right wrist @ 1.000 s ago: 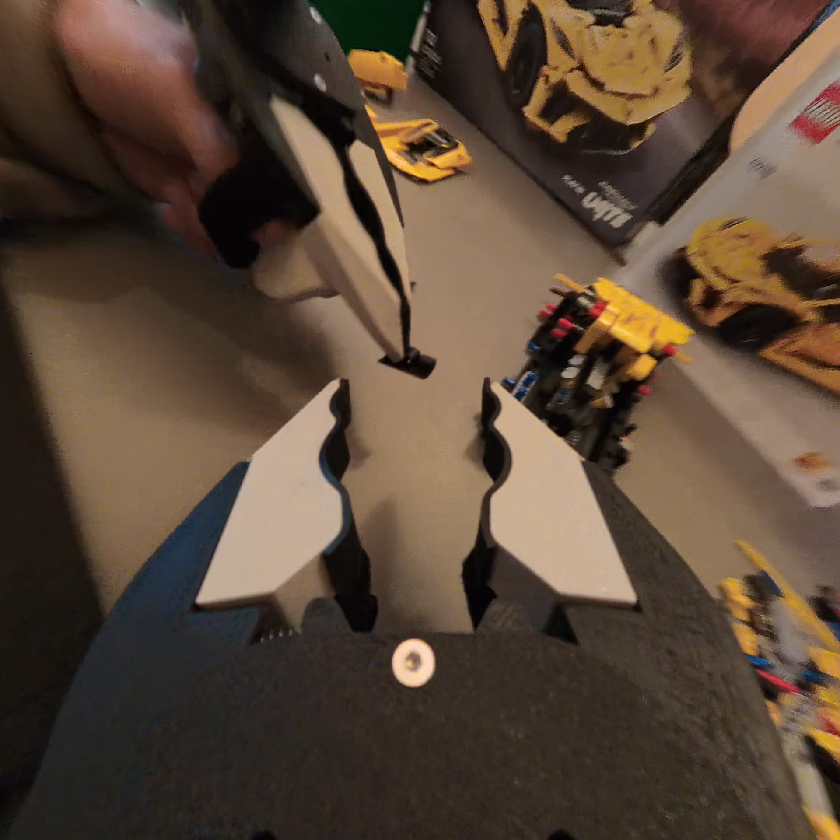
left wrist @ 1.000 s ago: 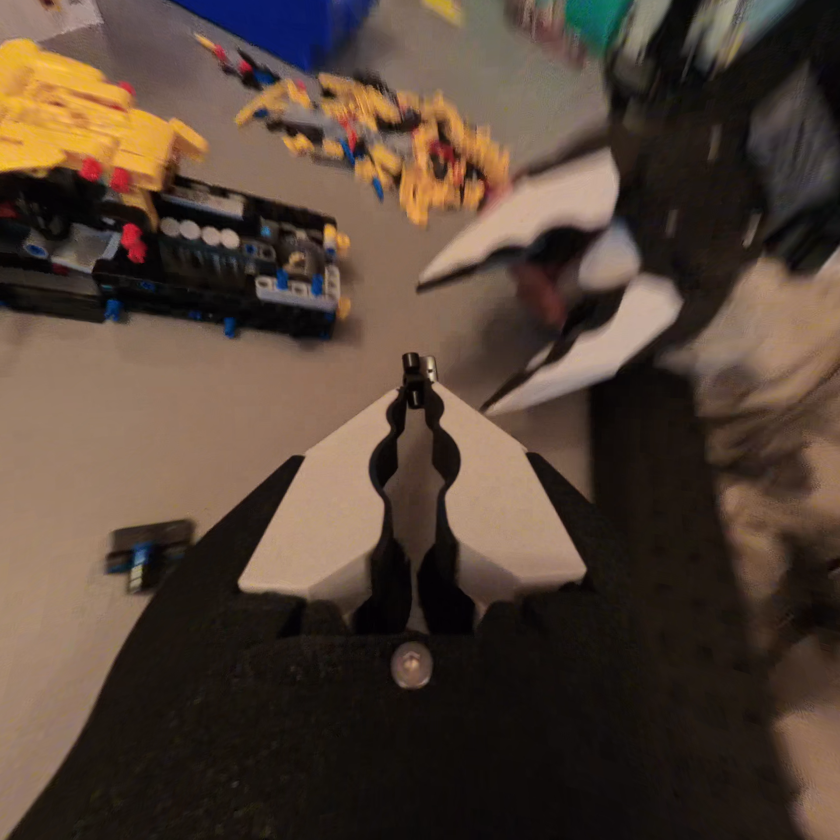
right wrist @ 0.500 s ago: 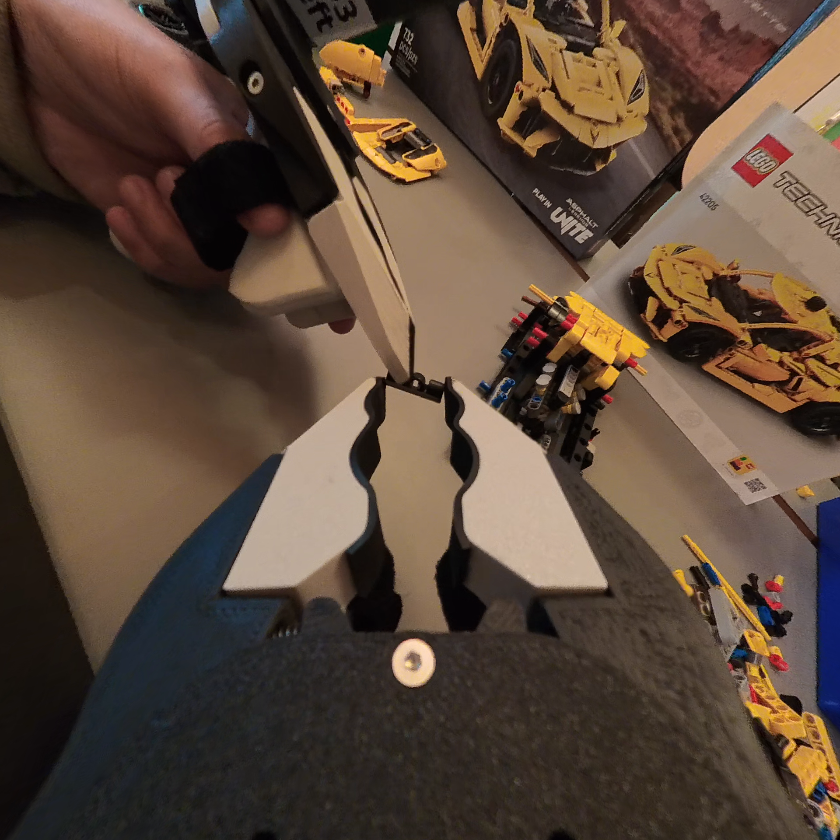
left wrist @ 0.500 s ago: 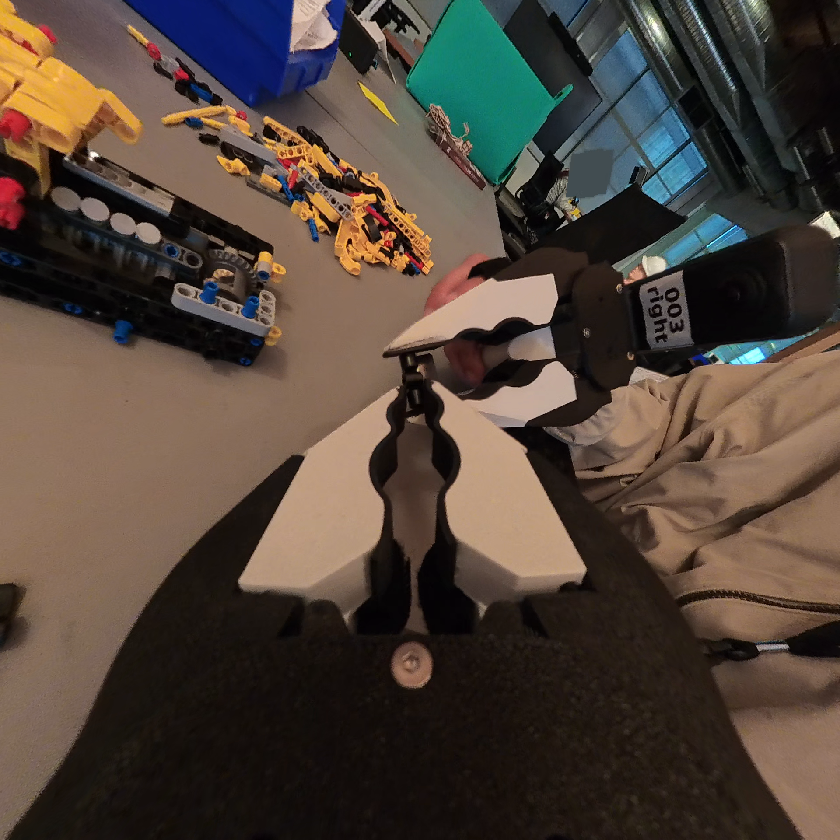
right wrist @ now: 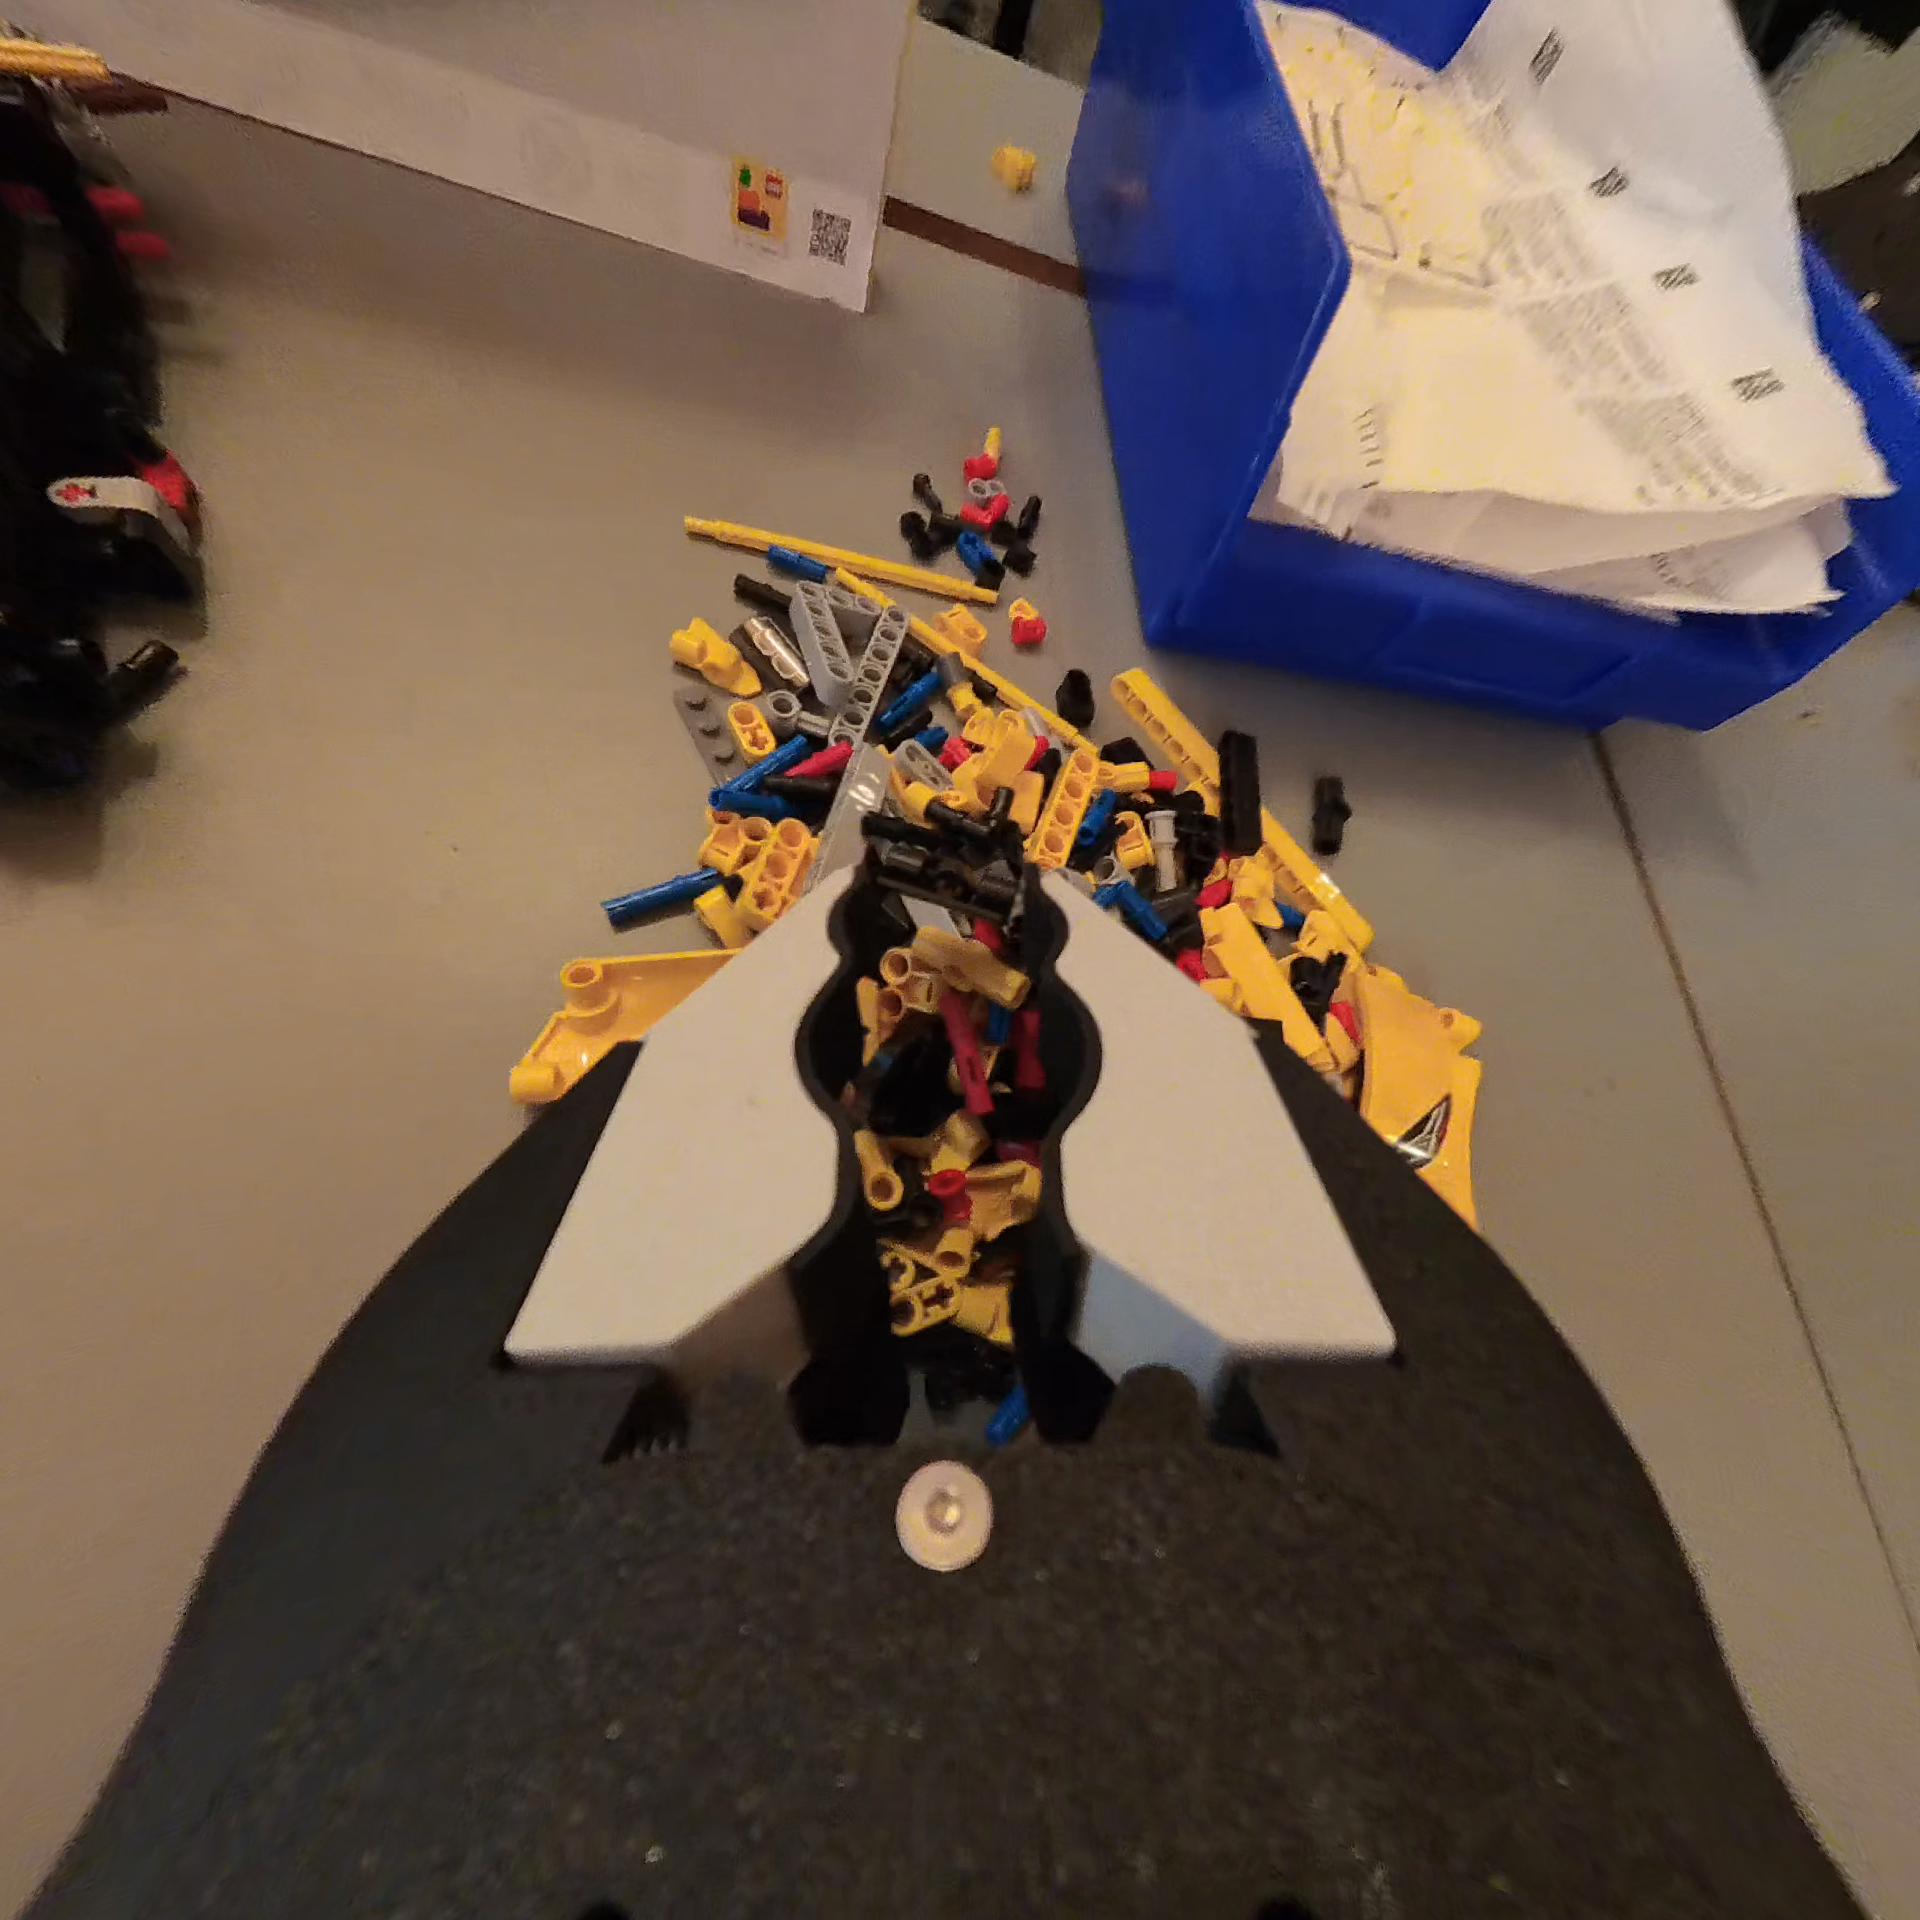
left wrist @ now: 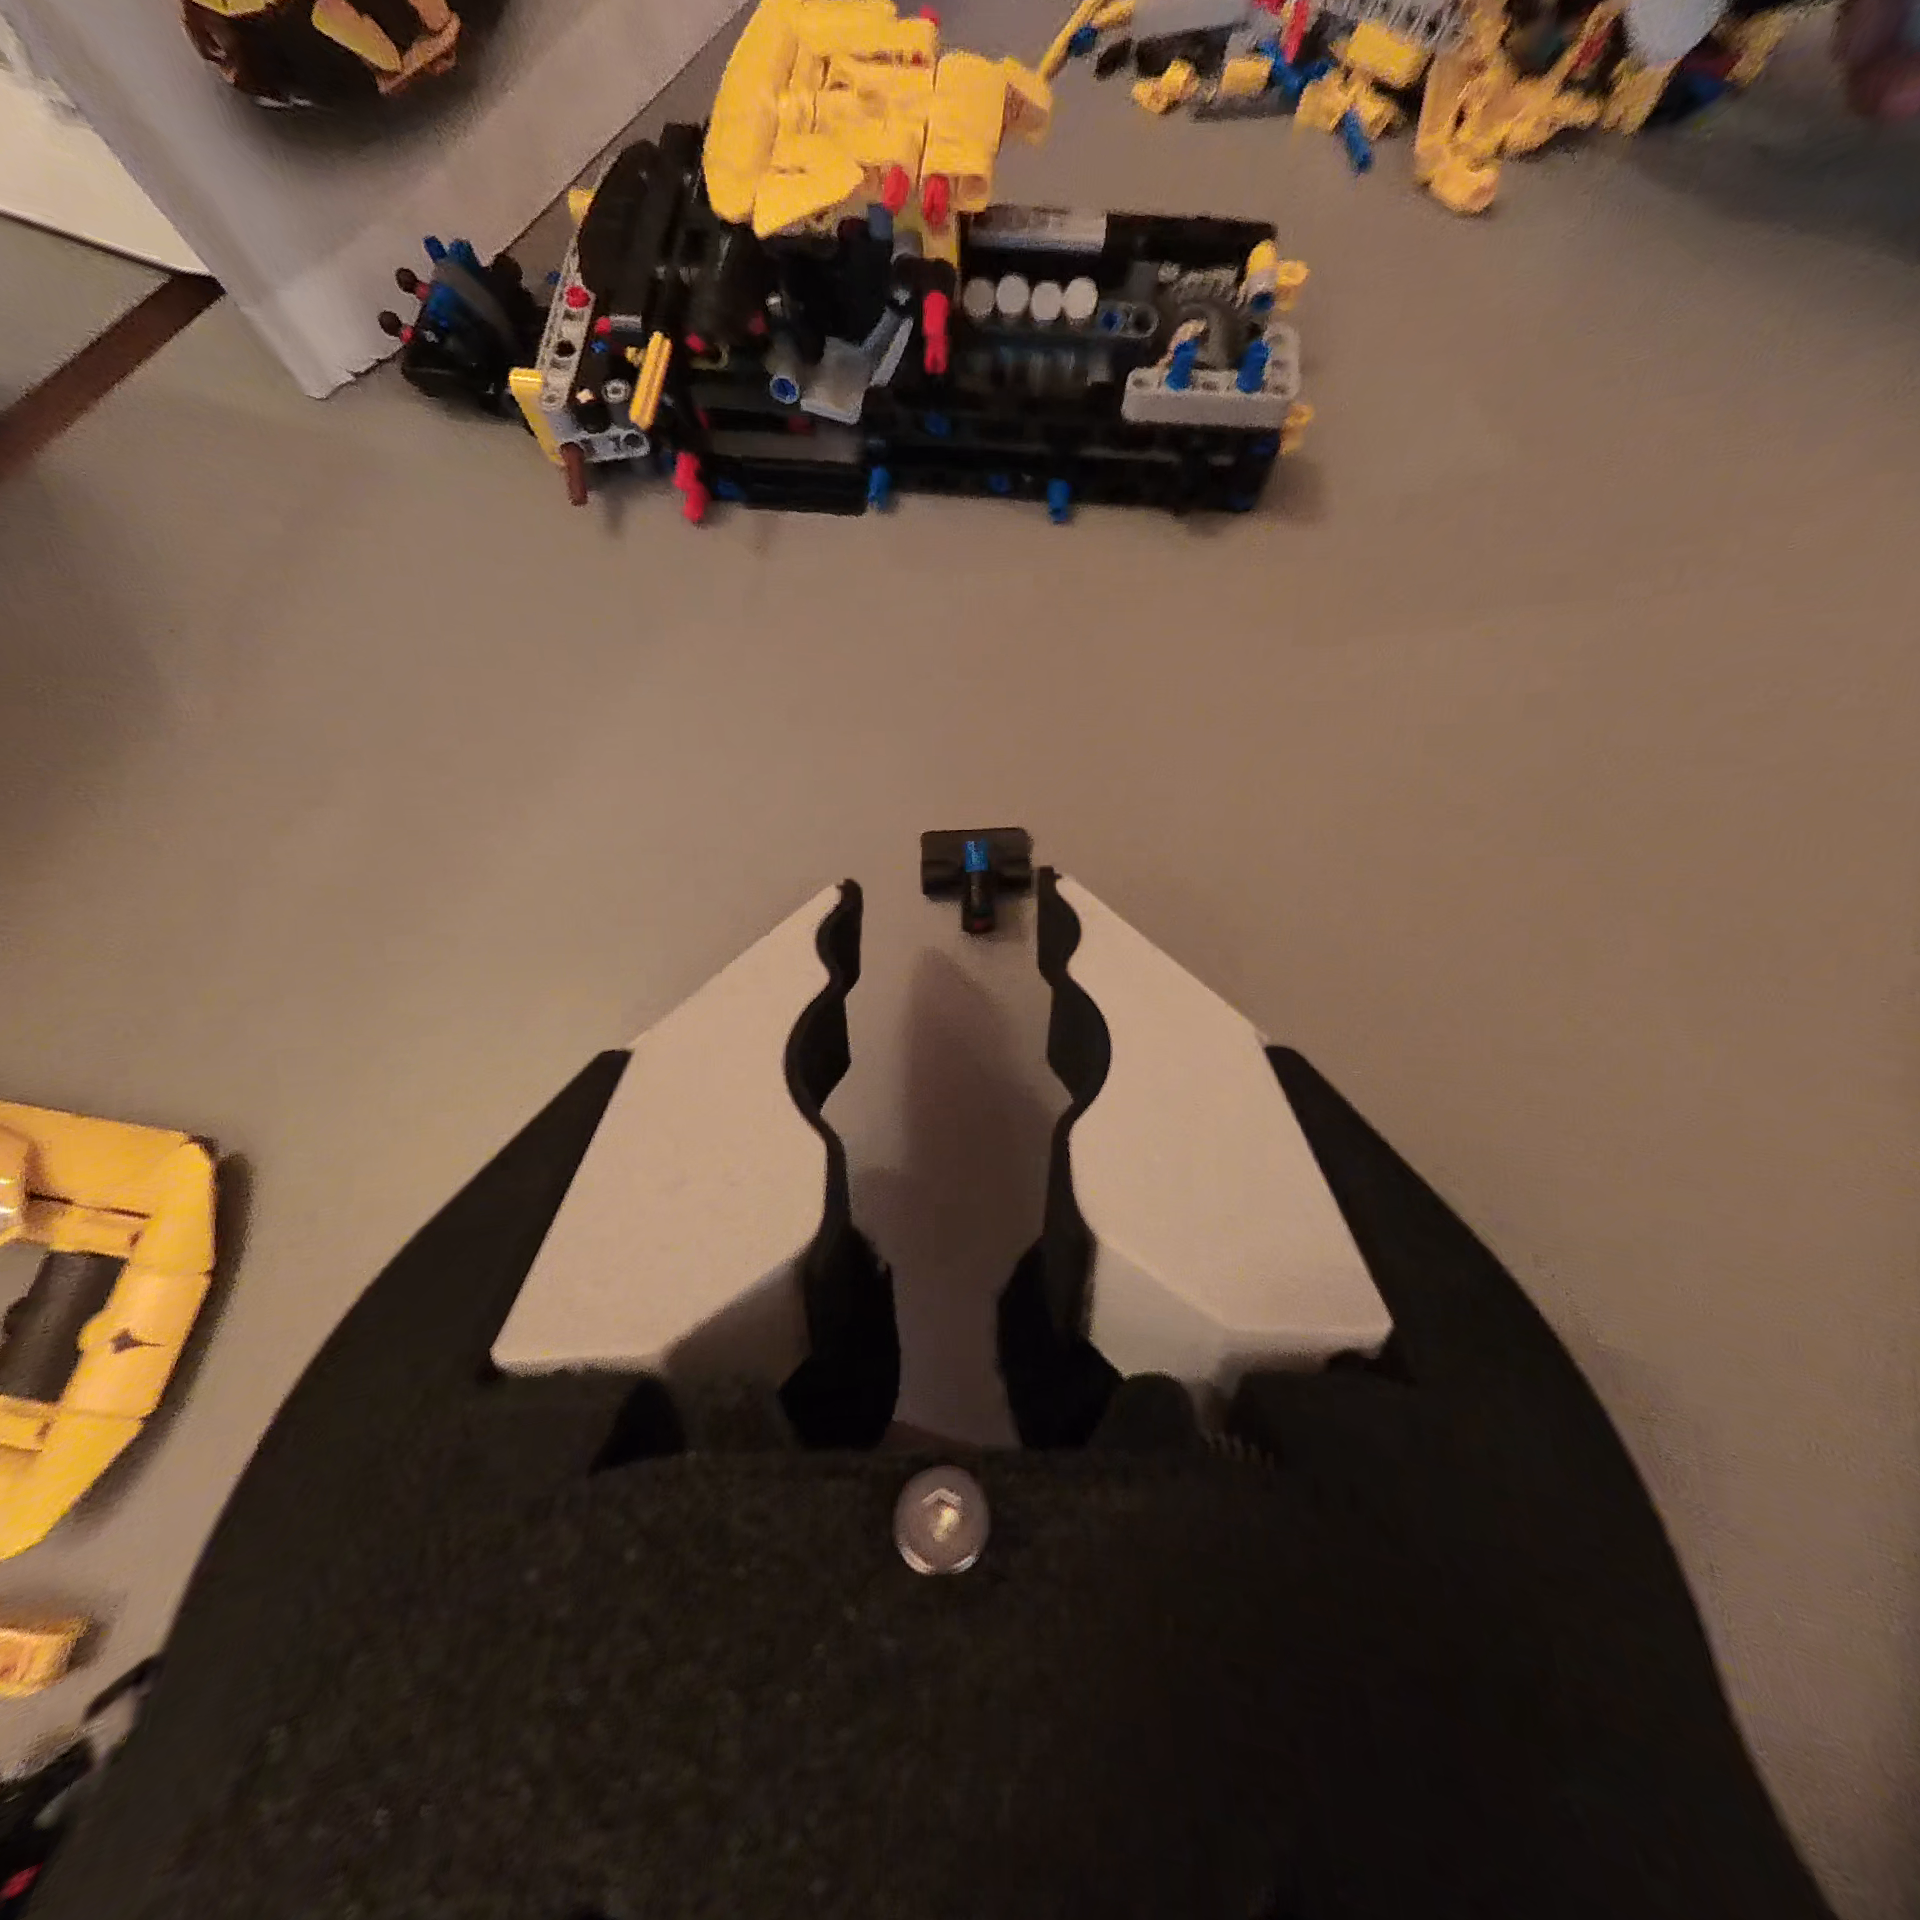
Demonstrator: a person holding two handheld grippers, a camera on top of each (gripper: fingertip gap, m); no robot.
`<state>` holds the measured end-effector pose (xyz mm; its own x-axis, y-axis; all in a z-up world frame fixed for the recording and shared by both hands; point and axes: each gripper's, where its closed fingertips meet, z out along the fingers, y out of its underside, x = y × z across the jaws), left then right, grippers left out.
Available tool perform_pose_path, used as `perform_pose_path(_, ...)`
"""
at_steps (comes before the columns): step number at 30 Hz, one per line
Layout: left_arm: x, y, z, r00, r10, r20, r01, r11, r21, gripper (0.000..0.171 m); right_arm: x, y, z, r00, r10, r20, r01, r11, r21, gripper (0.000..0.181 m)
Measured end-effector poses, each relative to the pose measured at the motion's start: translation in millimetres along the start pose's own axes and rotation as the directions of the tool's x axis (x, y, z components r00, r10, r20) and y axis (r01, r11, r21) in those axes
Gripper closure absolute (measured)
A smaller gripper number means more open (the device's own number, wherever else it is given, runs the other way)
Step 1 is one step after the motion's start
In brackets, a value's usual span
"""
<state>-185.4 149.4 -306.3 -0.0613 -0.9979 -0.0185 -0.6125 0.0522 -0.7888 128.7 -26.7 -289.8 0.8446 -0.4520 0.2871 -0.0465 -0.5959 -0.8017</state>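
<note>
**Left jaws parted over a small black piece; right jaws pinched on a black part above the loose bricks**

The left gripper (left wrist: 948,891) hangs over the grey table (left wrist: 416,748) with its jaws parted by a clear gap and nothing between them. A small black piece with a blue mark (left wrist: 975,871) lies flat on the table just at the fingertips, its stub pointing back into the gap, apart from both fingers. Farther out, well beyond the piece, sits the half-built black and yellow model (left wrist: 894,332), long side across the view, with red and blue pins showing along it. To its left a white sheet (left wrist: 312,208) lies on the table, touching or very close to the model's end. A yellow panel (left wrist: 94,1309) lies at the left edge, beside the gripper body.

The right gripper (right wrist: 951,883) has its jaws drawn close at the tips, pinched on a small black part (right wrist: 940,857) that sticks out across and beyond them; its exact shape is hard to tell against the clutter. Directly below and ahead spreads the pile of loose bricks (right wrist: 935,748), yellow, black, blue, red and grey, with a long yellow rod at its far side. Right of the pile stands a blue bin (right wrist: 1226,416) holding white printed papers (right wrist: 1538,343). A printed booklet (right wrist: 520,135) lies across the far left, and the dark end of the model (right wrist: 73,436) shows at the left edge.
</note>
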Motion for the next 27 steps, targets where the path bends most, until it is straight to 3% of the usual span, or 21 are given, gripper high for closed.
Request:
perform_pose_path(2, 4.6, 7.8, 7.4, 0.999, 0.039, 0.004, -0.038, 0.998, -0.048, 0.139, -3.9, -0.5, 1.4, 1.0, -0.016, -0.02, 0.016, 1.0, -0.003, 0.141)
perform_pose_path(4, 6.4, 12.7, 13.5, 0.997, 0.078, 0.021, -0.076, 0.994, -0.083, 0.153, -12.3, -5.2, 0.3, 1.0, -0.018, 0.005, 0.018, 1.0, 0.02, 0.134)
perform_pose_path(5, 6.8, 11.6, 15.3, 0.994, 0.101, 0.035, -0.098, 0.992, -0.083, 0.163, -15.2, -9.9, -2.2, 1.0, -0.017, 0.015, 0.016, 0.999, 0.047, 0.135)
perform_pose_path(10, -14.9, -4.2, 1.5, 0.982, 0.114, 0.151, -0.113, 0.994, -0.015, 0.164, -19.7, -36.1, -19.3, 0.999, -0.03, 0.023, 0.024, 0.978, 0.209, 0.146)
perform_pose_path(13, -73.9, -0.8, -41.7, 0.941, -0.038, 0.336, 0.023, 0.999, 0.049, 0.164, -21.9, -40.8, -22.9, 0.999, -0.017, 0.049, 0.004, 0.97, 0.244, 0.146)
perform_pose_path(15, -117.4, 17.0, -83.1, 0.872, -0.188, 0.453, 0.159, 0.982, 0.1, 0.164, -22.9, -39.5, -21.5, 0.998, -0.004, 0.064, -0.011, 0.972, 0.236, 0.146)
perform_pose_path(17, -138.1, 42.4, -119.2, 0.826, -0.278, 0.49, 0.262, 0.96, 0.103, 0.164, -24.7, -36.7, -18.7, 0.997, -0.001, 0.078, -0.016, 0.975, 0.22, 0.146)
perform_pose_path(19, -135.5, 64.3, -138.4, 0.828, -0.348, 0.439, 0.355, 0.932, 0.069, 0.165, -25.8, -35.9, -17.5, 0.996, 0.0, 0.086, -0.019, 0.976, 0.215, 0.146)
perform_pose_path(23, -121.4, 82.2, -144.0, 0.851, -0.358, 0.385, 0.382, 0.924, 0.015, 0.165, -30.2, -34.9, -15.7, 0.994, -0.005, 0.107, -0.017, 0.978, 0.208, 0.146)
perform_pose_path(27, -125.5, 106.6, -134.8, 0.82, -0.335, 0.463, 0.429, 0.897, -0.11, 0.165, -32.8, -33.2, -13.7, 0.993, -0.009, 0.119, -0.015, 0.98, 0.197, 0.146)
